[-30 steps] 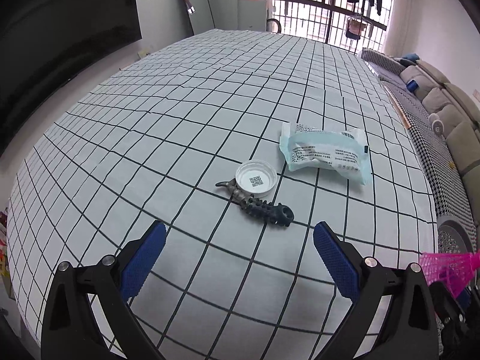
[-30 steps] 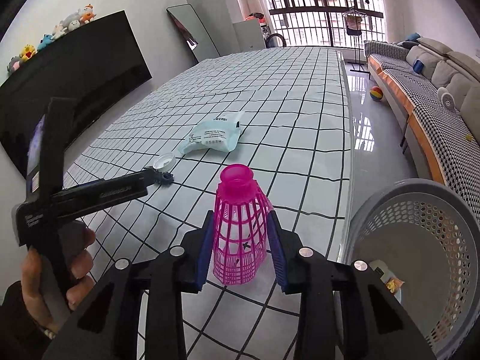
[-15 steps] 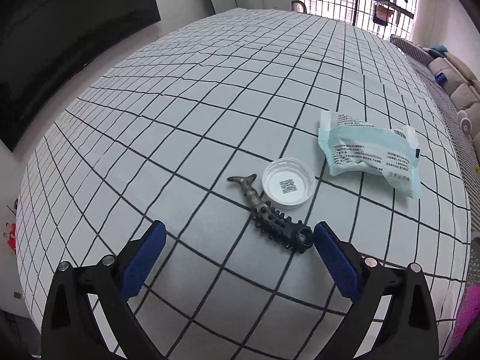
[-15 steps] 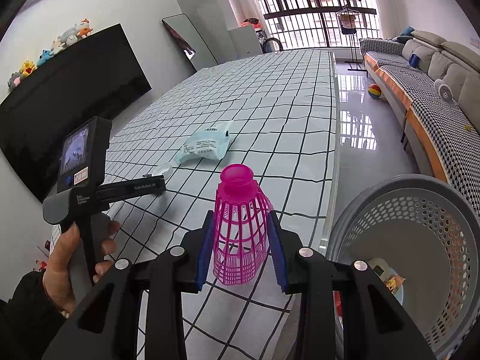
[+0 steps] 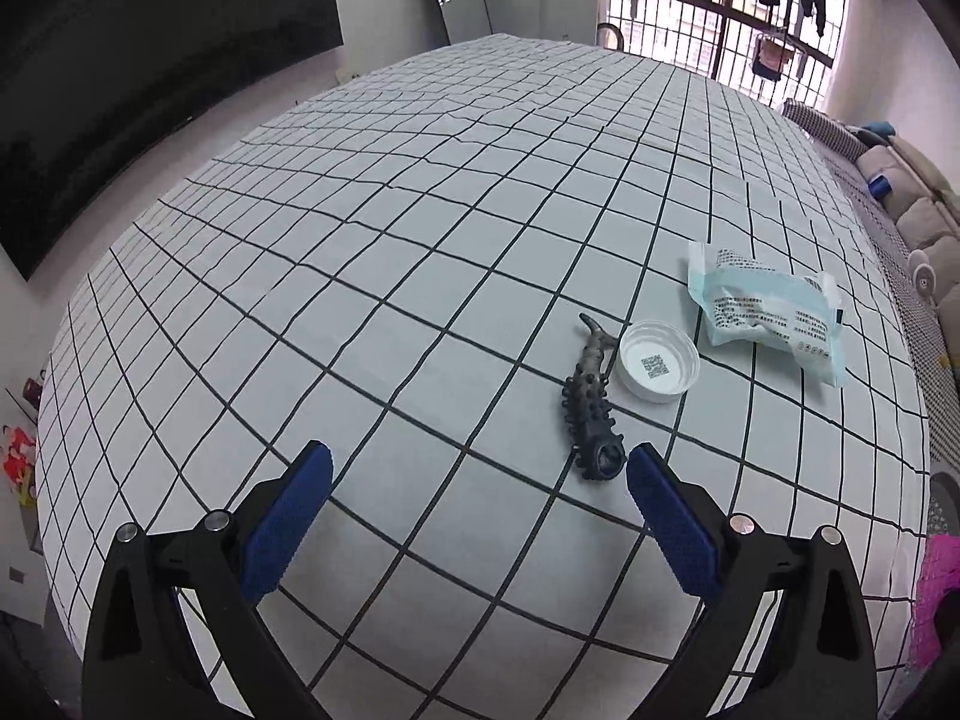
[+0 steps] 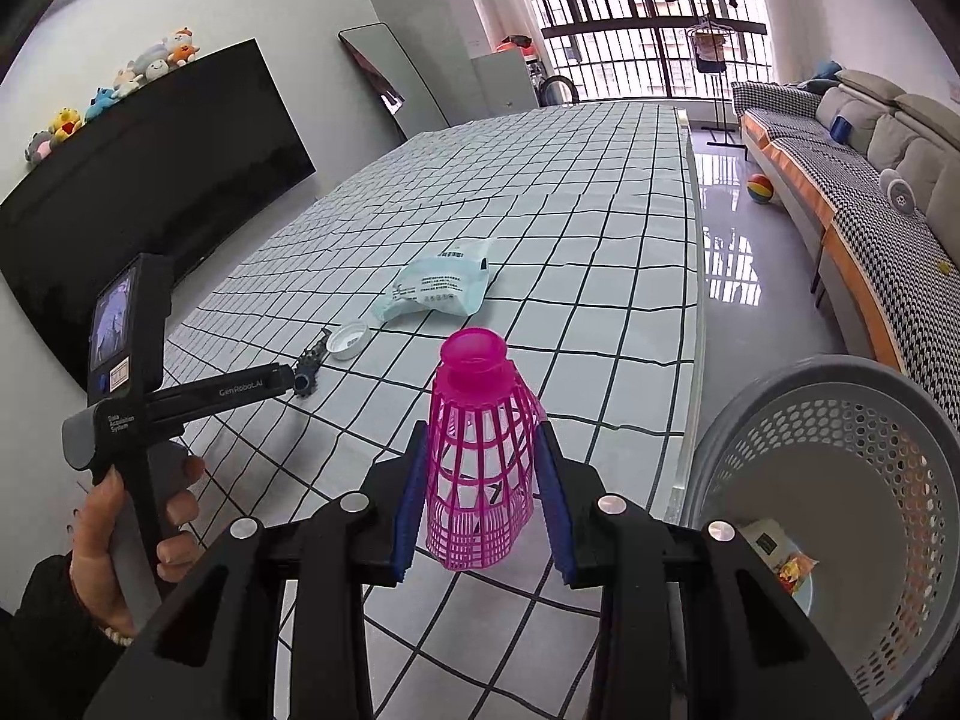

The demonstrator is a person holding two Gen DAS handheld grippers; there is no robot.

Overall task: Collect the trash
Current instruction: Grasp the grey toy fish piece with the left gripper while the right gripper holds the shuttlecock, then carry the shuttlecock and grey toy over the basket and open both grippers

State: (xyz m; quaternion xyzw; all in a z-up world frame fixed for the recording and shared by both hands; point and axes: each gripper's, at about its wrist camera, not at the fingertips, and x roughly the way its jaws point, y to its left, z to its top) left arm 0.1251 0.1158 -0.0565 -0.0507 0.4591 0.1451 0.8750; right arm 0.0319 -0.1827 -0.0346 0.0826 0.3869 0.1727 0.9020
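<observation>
left gripper open | dark spiky toy just inside its right pad, long axis running near-to-far | right gripper clamps pink shuttlecock

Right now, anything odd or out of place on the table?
Only the litter: a torn-open blue packet, a white cap lying open side up, and a dark spiky fish toy touching it. Nothing spilled.

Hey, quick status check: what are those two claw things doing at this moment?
Right gripper shut on pink shuttlecock, beside grey basket. Left gripper open, nearing dark spiky toy; white cap touches it. Nothing in the way.
</observation>
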